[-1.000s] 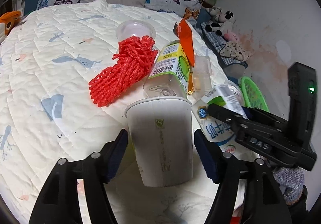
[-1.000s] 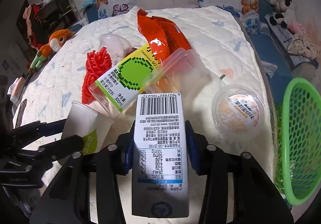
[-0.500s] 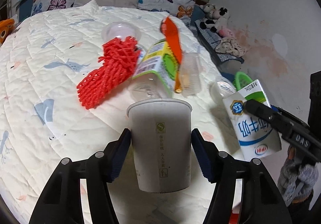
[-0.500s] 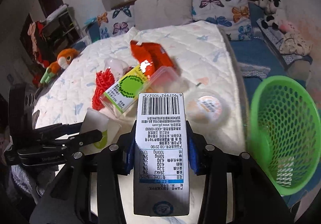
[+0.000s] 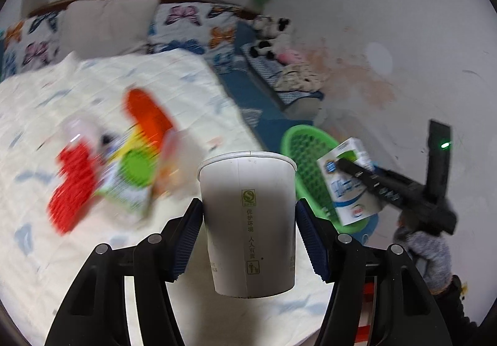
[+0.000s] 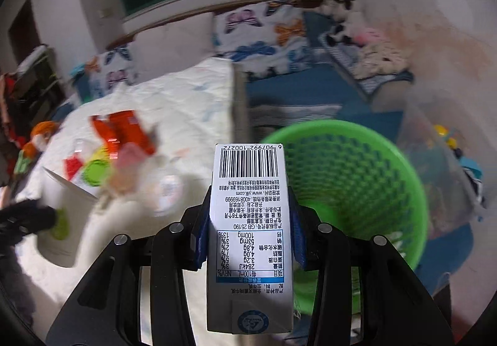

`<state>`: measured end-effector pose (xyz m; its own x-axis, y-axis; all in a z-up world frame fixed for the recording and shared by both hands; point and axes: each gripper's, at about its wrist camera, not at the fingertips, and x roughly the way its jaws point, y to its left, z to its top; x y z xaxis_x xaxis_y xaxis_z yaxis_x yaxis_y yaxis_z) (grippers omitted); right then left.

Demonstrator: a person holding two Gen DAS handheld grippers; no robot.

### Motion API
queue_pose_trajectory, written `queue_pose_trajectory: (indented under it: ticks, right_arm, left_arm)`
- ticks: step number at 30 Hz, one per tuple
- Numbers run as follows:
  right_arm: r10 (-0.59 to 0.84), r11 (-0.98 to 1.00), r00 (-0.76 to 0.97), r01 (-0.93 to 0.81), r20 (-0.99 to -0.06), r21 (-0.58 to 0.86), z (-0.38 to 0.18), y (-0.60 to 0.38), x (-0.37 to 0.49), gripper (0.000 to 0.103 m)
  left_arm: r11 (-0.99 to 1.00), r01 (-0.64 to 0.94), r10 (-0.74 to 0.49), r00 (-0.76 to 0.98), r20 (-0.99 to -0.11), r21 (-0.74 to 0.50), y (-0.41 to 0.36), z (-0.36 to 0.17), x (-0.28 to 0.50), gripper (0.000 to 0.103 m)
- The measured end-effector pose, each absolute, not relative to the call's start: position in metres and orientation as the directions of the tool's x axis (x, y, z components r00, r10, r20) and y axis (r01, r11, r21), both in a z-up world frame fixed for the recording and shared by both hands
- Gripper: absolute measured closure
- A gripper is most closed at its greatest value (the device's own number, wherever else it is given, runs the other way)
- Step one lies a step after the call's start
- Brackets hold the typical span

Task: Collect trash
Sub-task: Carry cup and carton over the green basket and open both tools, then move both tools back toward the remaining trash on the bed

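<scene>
Paper cup (image 5: 247,222) clamped between left hand-held gripper (image 5: 248,239) pads

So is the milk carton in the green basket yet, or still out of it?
Out. The milk carton is clamped in the right gripper, held in the air short of the green basket.

Both grippers have swung right: the white paper cup (image 5: 248,222) and white-and-blue milk carton (image 6: 251,234) now face the green mesh basket (image 6: 366,178).

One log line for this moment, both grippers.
left gripper: shut on cup | right gripper: shut on carton | basket: beside bed | more trash on bed
</scene>
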<state>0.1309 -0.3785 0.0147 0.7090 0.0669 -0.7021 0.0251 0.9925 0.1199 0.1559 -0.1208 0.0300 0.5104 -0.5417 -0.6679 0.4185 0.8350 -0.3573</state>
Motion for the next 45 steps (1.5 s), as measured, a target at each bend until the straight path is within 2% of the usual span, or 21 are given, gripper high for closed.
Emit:
queue_pose_trajectory:
  ticks: [11, 19, 24, 28, 31, 45]
  right_arm:
    - [-0.009, 0.982, 0.671, 0.146, -0.742, 0.120, -0.021, -0.444, 0.143, 0.059]
    - [-0.021, 0.971, 0.679, 0.190, -0.734, 0.148, -0.022, -0.467, 0.129, 0.050]
    - [-0.030, 0.966, 0.700, 0.204, -0.714, 0.159, -0.015, -0.478, 0.113, 0.048]
    - [-0.030, 0.963, 0.716, 0.207, -0.698, 0.171, -0.008, -0.481, 0.103, 0.047]
    - [-0.025, 0.962, 0.726, 0.204, -0.688, 0.180, -0.004, -0.481, 0.098, 0.046]
    - [-0.015, 0.967, 0.740, 0.183, -0.672, 0.180, 0.005, -0.468, 0.092, 0.046]
  left_arm:
    - [0.771, 0.552, -0.596, 0.453, -0.663, -0.317, -0.226, 0.037, 0.193, 0.043]
    - [0.753, 0.579, -0.597, 0.404, -0.693, -0.311, -0.280, 0.020, 0.209, 0.042]
    - [0.754, 0.580, -0.588, 0.382, -0.713, -0.310, -0.301, 0.009, 0.216, 0.040]
    - [0.751, 0.583, -0.586, 0.371, -0.720, -0.310, -0.313, 0.002, 0.217, 0.040]
    - [0.753, 0.581, -0.583, 0.369, -0.724, -0.310, -0.315, -0.002, 0.217, 0.032]
    - [0.755, 0.580, -0.590, 0.399, -0.702, -0.305, -0.289, 0.005, 0.204, 0.032]
